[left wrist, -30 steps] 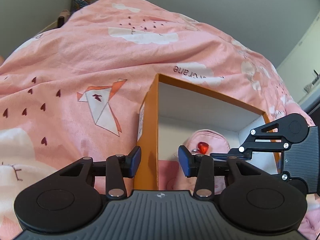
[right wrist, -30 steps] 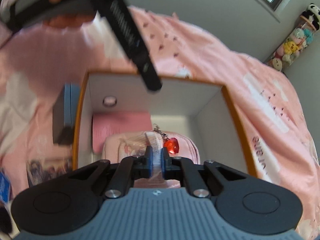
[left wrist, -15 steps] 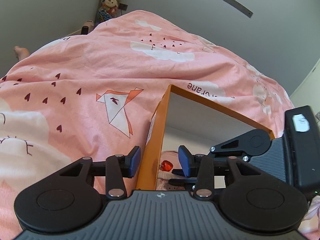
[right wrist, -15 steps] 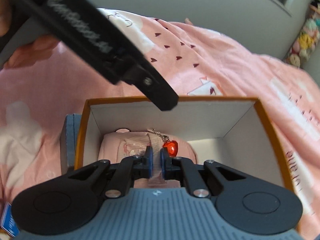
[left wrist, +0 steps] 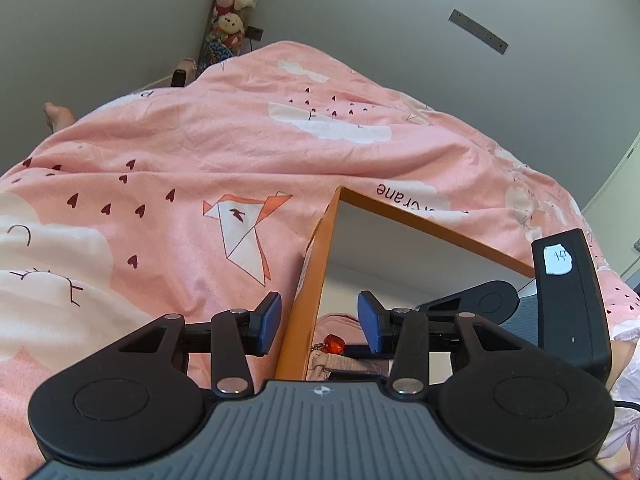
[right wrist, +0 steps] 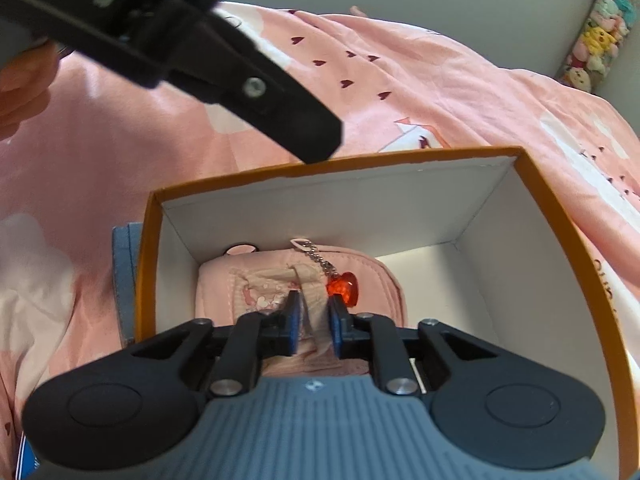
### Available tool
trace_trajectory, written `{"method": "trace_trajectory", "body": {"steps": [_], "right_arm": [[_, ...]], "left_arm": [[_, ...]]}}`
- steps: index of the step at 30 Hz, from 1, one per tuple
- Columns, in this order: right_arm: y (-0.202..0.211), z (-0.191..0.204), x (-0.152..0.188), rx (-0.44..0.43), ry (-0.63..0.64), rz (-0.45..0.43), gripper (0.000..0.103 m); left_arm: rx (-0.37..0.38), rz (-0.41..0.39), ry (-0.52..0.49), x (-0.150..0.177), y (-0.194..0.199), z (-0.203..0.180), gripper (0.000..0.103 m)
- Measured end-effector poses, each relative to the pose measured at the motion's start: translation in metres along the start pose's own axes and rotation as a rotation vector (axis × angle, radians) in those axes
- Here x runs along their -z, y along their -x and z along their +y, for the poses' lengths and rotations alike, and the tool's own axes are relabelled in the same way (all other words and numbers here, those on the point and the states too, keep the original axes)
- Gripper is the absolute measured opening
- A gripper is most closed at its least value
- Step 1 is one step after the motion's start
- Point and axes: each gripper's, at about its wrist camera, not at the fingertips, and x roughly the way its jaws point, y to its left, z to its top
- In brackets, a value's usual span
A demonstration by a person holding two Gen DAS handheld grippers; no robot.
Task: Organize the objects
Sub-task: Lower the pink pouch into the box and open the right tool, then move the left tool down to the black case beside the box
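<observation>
An orange box (right wrist: 540, 184) with white inner walls sits on the pink duvet. Inside it lies a pink pouch (right wrist: 248, 280) with a red heart charm (right wrist: 342, 288) on a short chain. My right gripper (right wrist: 315, 322) reaches down into the box; its jaws are opening, and a loose fold of the pouch's fabric stands between the blue pads. My left gripper (left wrist: 319, 326) straddles the box's left wall (left wrist: 308, 280). Its jaws are opening too, and the pads are clear of the wall. One left finger (right wrist: 280, 112) crosses the top of the right wrist view.
The pink printed duvet (left wrist: 200, 168) covers the bed all around. A blue-grey flat thing (right wrist: 124, 280) lies against the box's outer left side. A clear tube of plush toys (left wrist: 232, 8) stands in the far corner. A person's foot (left wrist: 56, 114) shows beyond the duvet.
My right gripper was shut on the pouch's fabric and has parted its jaws, with the pouch lower in the box. The left gripper swung a little and its jaws widened slightly.
</observation>
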Motion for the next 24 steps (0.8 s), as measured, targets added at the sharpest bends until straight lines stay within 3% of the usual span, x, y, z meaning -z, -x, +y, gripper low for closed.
{"method": "trace_trajectory", "body": {"steps": [3, 6, 14, 19, 24], "right_arm": [[0.008, -0.004, 0.001, 0.038, -0.054, -0.019, 0.047], [0.016, -0.008, 0.000, 0.051, -0.112, -0.044, 0.052], [0.047, 0.009, -0.001, 0.210, -0.202, -0.070, 0.054], [0.081, 0.025, 0.005, 0.312, -0.313, -0.157, 0.054], [0.112, 0.046, 0.017, 0.338, -0.423, -0.264, 0.055]], "left_arm": [[0.007, -0.015, 0.001, 0.001, 0.006, -0.002, 0.057], [0.006, -0.031, -0.012, 0.002, 0.013, -0.004, 0.059], [0.005, -0.044, -0.103, 0.009, 0.036, -0.018, 0.059], [0.021, -0.052, -0.138, 0.018, 0.052, -0.025, 0.059], [0.034, -0.041, -0.161, 0.033, 0.064, -0.029, 0.059]]}}
